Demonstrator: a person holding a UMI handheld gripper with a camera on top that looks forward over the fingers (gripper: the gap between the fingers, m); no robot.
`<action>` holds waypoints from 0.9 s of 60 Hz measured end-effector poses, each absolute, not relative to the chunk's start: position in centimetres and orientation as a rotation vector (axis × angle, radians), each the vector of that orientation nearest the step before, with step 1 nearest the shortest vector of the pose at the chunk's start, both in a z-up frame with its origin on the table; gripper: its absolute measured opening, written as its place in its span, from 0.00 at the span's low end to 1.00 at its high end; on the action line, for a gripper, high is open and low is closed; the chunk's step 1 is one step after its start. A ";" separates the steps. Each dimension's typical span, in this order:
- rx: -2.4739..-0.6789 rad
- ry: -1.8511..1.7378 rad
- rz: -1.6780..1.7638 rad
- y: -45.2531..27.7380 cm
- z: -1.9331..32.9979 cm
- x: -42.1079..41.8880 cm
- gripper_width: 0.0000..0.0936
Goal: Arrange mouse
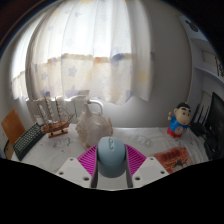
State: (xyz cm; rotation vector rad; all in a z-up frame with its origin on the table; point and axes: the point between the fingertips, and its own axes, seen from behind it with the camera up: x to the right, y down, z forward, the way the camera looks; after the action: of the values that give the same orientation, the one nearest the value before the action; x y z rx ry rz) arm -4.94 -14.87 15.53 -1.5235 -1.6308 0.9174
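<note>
A light blue-grey mouse [110, 156] sits lengthwise between my fingers, its nose pointing away from me. My gripper [110, 150] is shut on it: the magenta pads [88, 160] press against both of its sides. The mouse appears held above the white table [150, 140]; its underside is hidden.
Beyond the fingers stand a white jug-like ornament [92, 125] and a model ship [52, 115] to the left. A dark flat item [28, 140] lies at the far left. A small doll [180, 122], a dark screen [212, 115] and an orange packet [172, 157] are on the right. Curtains hang behind.
</note>
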 end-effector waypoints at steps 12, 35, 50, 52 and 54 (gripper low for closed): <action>-1.571 -1.555 0.766 3.3 13.1 -6.3 0.42; -1.720 -1.641 0.708 17.8 -1.3 -6.9 0.52; -1.754 -1.588 0.739 17.5 3.9 -3.5 0.91; -1.745 -1.591 0.735 17.1 5.5 -2.1 0.91; -1.749 -1.587 0.719 16.7 7.1 -0.5 0.91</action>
State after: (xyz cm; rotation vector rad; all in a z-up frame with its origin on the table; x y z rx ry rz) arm -0.48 16.69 7.05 -1.7488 -1.5869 0.7188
